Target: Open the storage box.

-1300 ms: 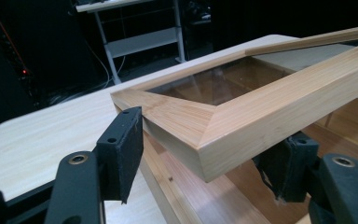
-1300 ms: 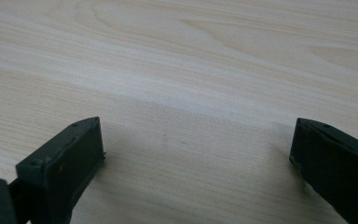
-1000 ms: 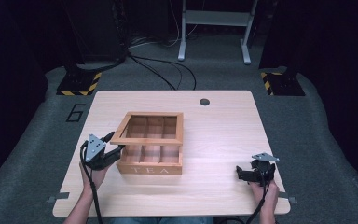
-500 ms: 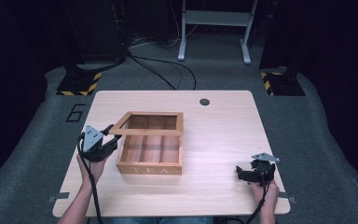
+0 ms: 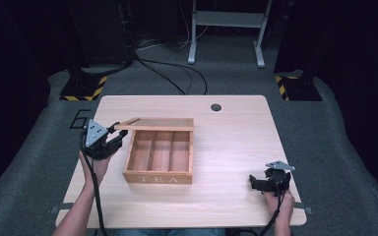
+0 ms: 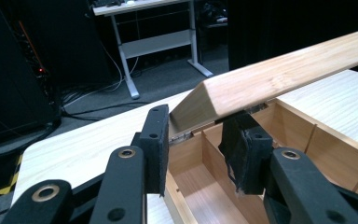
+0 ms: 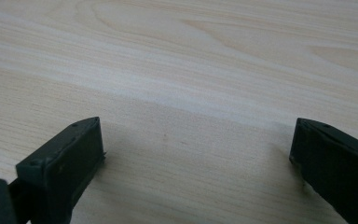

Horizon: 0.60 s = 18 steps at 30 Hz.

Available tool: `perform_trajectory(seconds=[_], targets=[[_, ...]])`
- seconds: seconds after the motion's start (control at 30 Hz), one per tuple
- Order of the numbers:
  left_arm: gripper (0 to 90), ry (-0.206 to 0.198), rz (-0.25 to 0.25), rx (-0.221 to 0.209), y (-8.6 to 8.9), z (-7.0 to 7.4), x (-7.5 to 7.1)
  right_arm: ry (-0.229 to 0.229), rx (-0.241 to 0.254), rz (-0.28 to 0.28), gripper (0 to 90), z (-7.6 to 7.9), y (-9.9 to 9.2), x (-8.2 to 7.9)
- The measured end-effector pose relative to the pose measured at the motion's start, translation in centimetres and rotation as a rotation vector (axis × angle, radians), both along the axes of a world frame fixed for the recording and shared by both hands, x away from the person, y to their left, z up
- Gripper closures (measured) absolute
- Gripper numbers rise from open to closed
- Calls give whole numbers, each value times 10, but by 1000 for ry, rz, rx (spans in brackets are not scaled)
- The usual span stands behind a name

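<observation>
- The left gripper (image 5: 112,139) sits at the left end of the wooden tea box (image 5: 160,156), its jaws narrowed about the near corner of the hinged lid (image 6: 279,77) — whether the pads truly pinch the wood or only bracket it cannot be told.
- The lid is raised and tilted; its long axis runs away from this claw, up and to the right across the open compartments.
- Judged from this, the lid swings about the box's back edge, so the coming move is a lift along that arc.
- The right gripper (image 5: 261,183) rests wide open and empty on the table (image 7: 177,60) — well apart from the box, so the left hand is the nearer.
</observation>
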<state>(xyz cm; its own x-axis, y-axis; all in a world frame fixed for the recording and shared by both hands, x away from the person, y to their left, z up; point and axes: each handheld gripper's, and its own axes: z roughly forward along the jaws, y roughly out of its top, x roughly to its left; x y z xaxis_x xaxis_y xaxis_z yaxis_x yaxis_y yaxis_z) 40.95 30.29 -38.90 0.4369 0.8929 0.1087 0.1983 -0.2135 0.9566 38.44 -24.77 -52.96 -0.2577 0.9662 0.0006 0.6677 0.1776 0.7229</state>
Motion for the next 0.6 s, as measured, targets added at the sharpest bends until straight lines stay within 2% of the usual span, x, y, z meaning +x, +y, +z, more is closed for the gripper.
perform_trajectory(seconds=[0.1, 0.33, 0.6], targets=[[623, 7, -5, -16, 1, 4, 5, 0, 0, 0, 22, 0, 0, 0], [627, 22, -13, -22, 2, 13, 13, 0, 0, 0, 22, 0, 0, 0], [631, 34, -23, -9, 3, 23, 26, 0, 0, -1, 25, 0, 0, 0]])
